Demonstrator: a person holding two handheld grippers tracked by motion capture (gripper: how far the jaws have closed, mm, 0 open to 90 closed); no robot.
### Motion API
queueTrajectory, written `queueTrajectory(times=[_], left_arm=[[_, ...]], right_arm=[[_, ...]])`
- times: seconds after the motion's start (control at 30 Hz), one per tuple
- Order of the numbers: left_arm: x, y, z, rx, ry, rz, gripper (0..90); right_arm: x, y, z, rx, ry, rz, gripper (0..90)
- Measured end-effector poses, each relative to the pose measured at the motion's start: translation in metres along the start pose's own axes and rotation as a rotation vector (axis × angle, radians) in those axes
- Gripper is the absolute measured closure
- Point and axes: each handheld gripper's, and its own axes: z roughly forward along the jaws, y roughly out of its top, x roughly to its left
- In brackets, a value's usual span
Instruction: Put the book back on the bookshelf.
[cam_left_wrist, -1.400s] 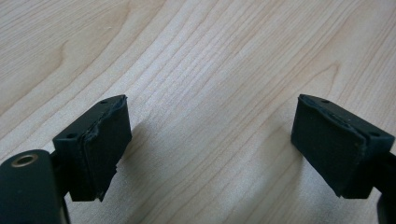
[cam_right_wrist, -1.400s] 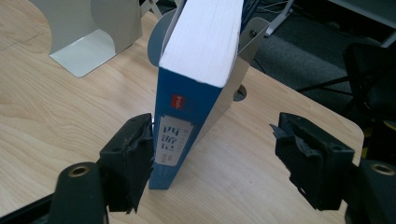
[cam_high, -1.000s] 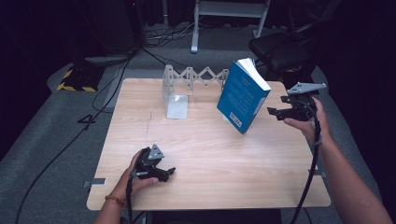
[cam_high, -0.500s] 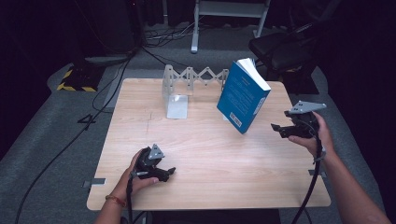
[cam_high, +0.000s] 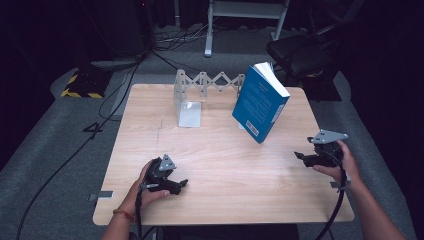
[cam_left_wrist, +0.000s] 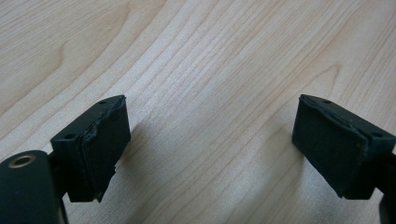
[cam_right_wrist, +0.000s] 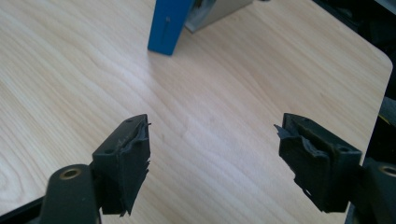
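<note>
The blue book leans upright in the upper middle of the high view. The left gripper, lower left, and the right gripper, at the right edge, both stand wide and empty.

Black grippers, grey three-cornered plates, trailing black cables; red-orange bracelet on left wrist.

The bench is pale wood-grain laminate, smooth with a faint sheen. The book has a glossy blue paper cover. The rack looks like matt grey metal. Each tool's pads are matt black rubber, frayed at the edges.
</note>
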Motion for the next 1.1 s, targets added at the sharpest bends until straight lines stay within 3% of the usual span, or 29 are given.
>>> queueTrajectory(times=[0.23, 0.37, 0.43, 0.47, 0.53, 0.6, 0.83, 1.1], left_arm=[[0.000, 0.000, 0.000, 0.000, 0.000, 0.000, 11.8], [0.000, 0.000, 0.000, 0.000, 0.000, 0.001, 11.8], [0.000, 0.000, 0.000, 0.000, 0.000, 0.000, 11.8], [0.000, 0.000, 0.000, 0.000, 0.000, 0.000, 11.8], [0.000, 0.000, 0.000, 0.001, 0.000, 0.000, 11.8], [0.000, 0.000, 0.000, 0.000, 0.000, 0.000, 11.8], [0.000, 0.000, 0.000, 0.001, 0.000, 0.000, 11.8], [0.000, 0.000, 0.000, 0.000, 0.007, -0.001, 11.5]], right_arm=[[0.002, -0.038, -0.002, -0.026, 0.012, 0.021, 25.8], [0.004, -0.060, -0.001, -0.003, 0.006, 0.029, 25.6], [0.003, -0.075, -0.001, -0.008, 0.015, 0.061, 25.6], [0.003, -0.087, -0.001, -0.003, 0.030, 0.103, 25.6], [0.004, -0.098, -0.002, 0.000, 0.018, 0.118, 25.5], [0.004, -0.103, -0.003, 0.002, 0.023, 0.132, 25.3], [0.000, -0.129, -0.009, -0.039, 0.070, 0.282, 20.5], [0.001, -0.131, -0.011, -0.031, 0.055, 0.309, 19.8]])
